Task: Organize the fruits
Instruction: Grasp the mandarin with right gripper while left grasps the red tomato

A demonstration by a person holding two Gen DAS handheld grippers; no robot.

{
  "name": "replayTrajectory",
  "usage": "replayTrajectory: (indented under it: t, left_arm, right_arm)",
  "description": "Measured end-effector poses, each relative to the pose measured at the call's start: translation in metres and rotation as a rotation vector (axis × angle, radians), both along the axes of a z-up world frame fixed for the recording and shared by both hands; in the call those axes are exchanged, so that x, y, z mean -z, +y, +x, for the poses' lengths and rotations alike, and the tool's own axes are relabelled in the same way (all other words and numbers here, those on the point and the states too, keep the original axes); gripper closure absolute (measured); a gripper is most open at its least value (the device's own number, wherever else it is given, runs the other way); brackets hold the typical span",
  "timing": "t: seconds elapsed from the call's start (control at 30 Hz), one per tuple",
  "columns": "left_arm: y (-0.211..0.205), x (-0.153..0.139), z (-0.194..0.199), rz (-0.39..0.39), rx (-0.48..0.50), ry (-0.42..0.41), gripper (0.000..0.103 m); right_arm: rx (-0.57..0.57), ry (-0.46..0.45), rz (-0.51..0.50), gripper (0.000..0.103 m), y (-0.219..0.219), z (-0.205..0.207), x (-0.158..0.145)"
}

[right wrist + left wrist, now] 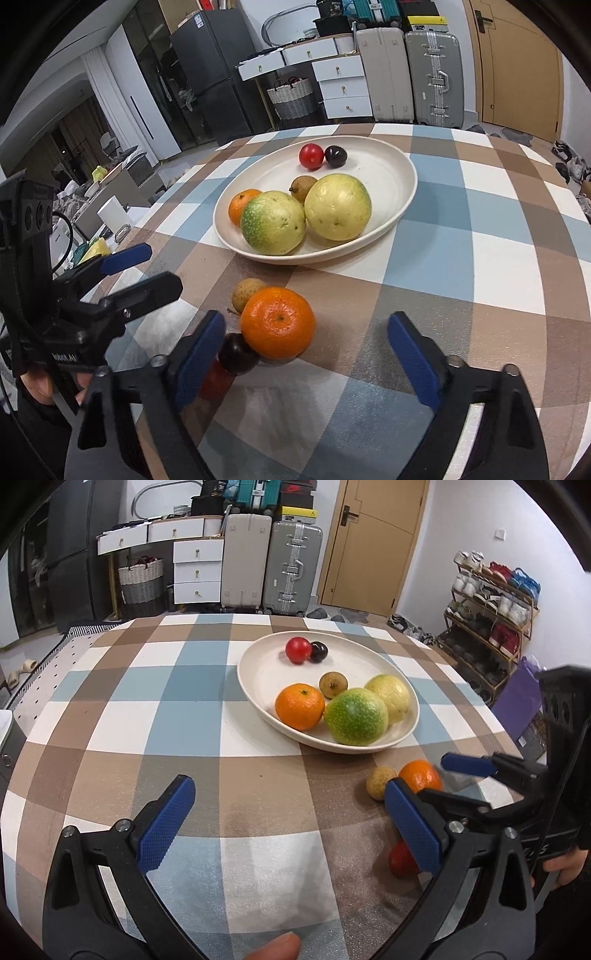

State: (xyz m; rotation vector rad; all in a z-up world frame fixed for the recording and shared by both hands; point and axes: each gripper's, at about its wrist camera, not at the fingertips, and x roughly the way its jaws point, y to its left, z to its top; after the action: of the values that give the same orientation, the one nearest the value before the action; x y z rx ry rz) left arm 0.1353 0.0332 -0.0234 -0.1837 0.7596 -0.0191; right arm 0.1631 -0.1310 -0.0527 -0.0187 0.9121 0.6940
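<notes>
Cream plastic, shallow and oval, the plate sits toward the far half of the checked worktop and already carries six fruits: a red tomato touching a dark plum at the back, a small brown longan, an orange, and two big guavas crowding the near rim. I read that as the collecting spot, so the four pieces lying loose on the cloth just short of it are what remains. Nearest my right tongs is a second orange, with a second longan tucked behind it, a second plum touching its near left side, and a red fruit half hidden behind my left finger. My right tongs are spread wide and grip nothing; I hold them low and level with the orange between the fingers' line because it is the biggest and easiest to take first, and lifting it should free the small ones it crowds. My left tongs are likewise released and empty, hanging over bare cloth to the side, well apart from the plate, I judge to leave the right its room. Round fruit rolls, so a soft, centred squeeze is called for.
</notes>
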Motion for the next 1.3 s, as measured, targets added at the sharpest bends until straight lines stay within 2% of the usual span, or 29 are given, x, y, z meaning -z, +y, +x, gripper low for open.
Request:
replayTrajectory:
  t: [0.1,0.27,0.37,0.47,0.53,0.7,0.8,1.07,1.23,1.3]
  left_arm:
    - [0.001,-0.001,0.000,-0.001,-0.002,-0.005,0.001]
    - [-0.001,0.000,0.000,0.010,0.007,0.002,0.001]
    - [-0.003,0.000,0.000,0.012,0.011,0.001,0.001]
    - [-0.004,0.001,0.000,0.013,0.013,0.002,0.001]
    - [-0.005,0.001,0.001,0.014,0.016,0.004,0.001]
    - [-0.006,0.002,0.000,0.015,0.023,0.007,0.001]
    - [-0.008,0.003,0.000,0.015,0.032,0.007,0.001]
    - [-0.014,0.006,0.000,0.015,0.062,0.024,0.001]
    - [-0.027,0.009,0.000,-0.030,0.160,0.076,0.001]
    - [-0.035,0.010,-0.002,-0.026,0.191,0.078,0.001]
  right_arm:
    - [-0.016,0.014,0.016,0.022,0.002,-0.001,0.002]
    - [-0.037,0.015,0.042,0.023,0.005,-0.004,0.001]
    - [-0.035,0.037,0.056,0.027,0.006,-0.002,0.003]
    - [-0.042,0.031,0.051,0.034,0.008,-0.003,0.003]
    - [-0.047,0.032,0.055,0.043,0.008,-0.004,0.002]
    - [-0.061,0.036,0.074,0.051,0.008,-0.006,0.001]
    - [-0.043,0.047,0.095,0.060,0.003,-0.003,0.002]
    - [-0.028,0.018,0.127,0.061,-0.006,-0.004,-0.007]
    - [-0.006,-0.013,0.164,0.061,-0.016,-0.003,-0.015]
    - [-0.002,-0.022,0.161,0.060,-0.018,-0.003,-0.015]
